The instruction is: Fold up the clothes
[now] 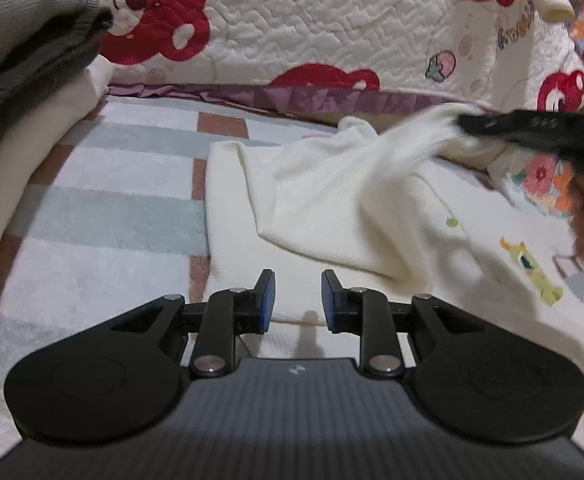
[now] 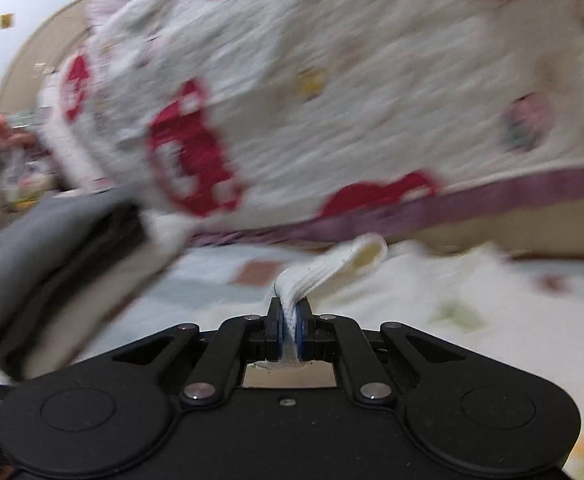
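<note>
Right gripper [image 2: 290, 322] clenched on ribbed cuff [image 2: 324, 270] of cream sweater [image 1: 332, 200] lying on checked blanket [image 1: 111, 200]; left gripper [image 1: 298, 300] released, hovering at near hem. Best carried across taut, laid flat, wrinkle-free

I see a cream knit top [image 1: 332, 196] w/ small cartoon prints, spread on the checked rug, one sleeve lifted up off it to the right. Its ribbed cuff [image 2: 324, 268] is pinched, tip sticking up; rest lies rumpled, partly folded over.
</note>
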`<state>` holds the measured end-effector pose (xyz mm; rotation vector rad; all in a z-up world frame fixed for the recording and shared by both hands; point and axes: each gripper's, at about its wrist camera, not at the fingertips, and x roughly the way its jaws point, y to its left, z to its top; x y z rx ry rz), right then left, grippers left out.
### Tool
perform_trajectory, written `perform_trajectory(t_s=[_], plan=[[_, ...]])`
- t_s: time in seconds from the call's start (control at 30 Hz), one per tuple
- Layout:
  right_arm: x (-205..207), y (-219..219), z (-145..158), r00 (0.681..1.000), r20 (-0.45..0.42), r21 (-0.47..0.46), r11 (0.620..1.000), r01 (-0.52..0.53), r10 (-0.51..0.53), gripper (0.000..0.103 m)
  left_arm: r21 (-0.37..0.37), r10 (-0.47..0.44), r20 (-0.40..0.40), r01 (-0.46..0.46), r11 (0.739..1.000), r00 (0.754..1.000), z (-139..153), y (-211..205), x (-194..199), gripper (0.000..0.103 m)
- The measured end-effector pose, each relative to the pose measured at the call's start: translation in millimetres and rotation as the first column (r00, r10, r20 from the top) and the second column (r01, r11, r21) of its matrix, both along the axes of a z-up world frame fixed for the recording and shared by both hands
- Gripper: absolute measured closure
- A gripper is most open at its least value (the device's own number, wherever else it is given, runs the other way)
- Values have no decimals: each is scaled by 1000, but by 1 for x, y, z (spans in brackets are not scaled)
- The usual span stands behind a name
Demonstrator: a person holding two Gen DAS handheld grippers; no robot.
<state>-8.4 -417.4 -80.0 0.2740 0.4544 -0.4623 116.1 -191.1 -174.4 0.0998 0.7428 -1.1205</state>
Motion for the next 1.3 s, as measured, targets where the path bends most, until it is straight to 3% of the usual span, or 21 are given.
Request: perform_trajectory(t_s=[0.13,0.3,0.47,0.57,0.67,0.87,0.93,1.07,1.2,1.3], plan=[[-41,-28,-5,986,-128,-163,983,84,-106,95,62,-18,22,16,998,1000,-7,-11,-3,79],[-78,-50,-32,953,-230,-137,976,167,-195,95,86,-14,5,13,996,1000,-11,-12,-1,79],[-81,-55,-60,930,-311,-106,980,169,-194,95,112,-4,2,4,994,1000,-12,-14,0,79],[-86,-52,-61,931,-300,-121,977,178,-207,96,166,19,-6,-18,986,1000,-10,-17,0,79],[-97,-43,-49,939,-253,-143,969,200,-231,96,163,62,-87,-47,986,994,-7,-16,5,73],[-114,-63,-69,908,-329,-22,963,268,-260,95,153,95,-160,-71,986,983,-8,-12,11,72],[-120,-70,-76,895,-357,20,956,292,-266,90,154,101,-165,-75,985,981,-8,-12,12,72],[-142,-87,-75,929,-241,194,924,330,-282,68,136,92,-156,-71,988,984,-4,-10,14,70],[-158,-108,-77,935,-139,344,870,354,-326,59,67,102,-121,-94,993,987,7,-4,24,67],[-154,-126,-87,935,-118,412,840,353,-335,56,33,164,-152,-161,986,975,8,-9,50,63]])
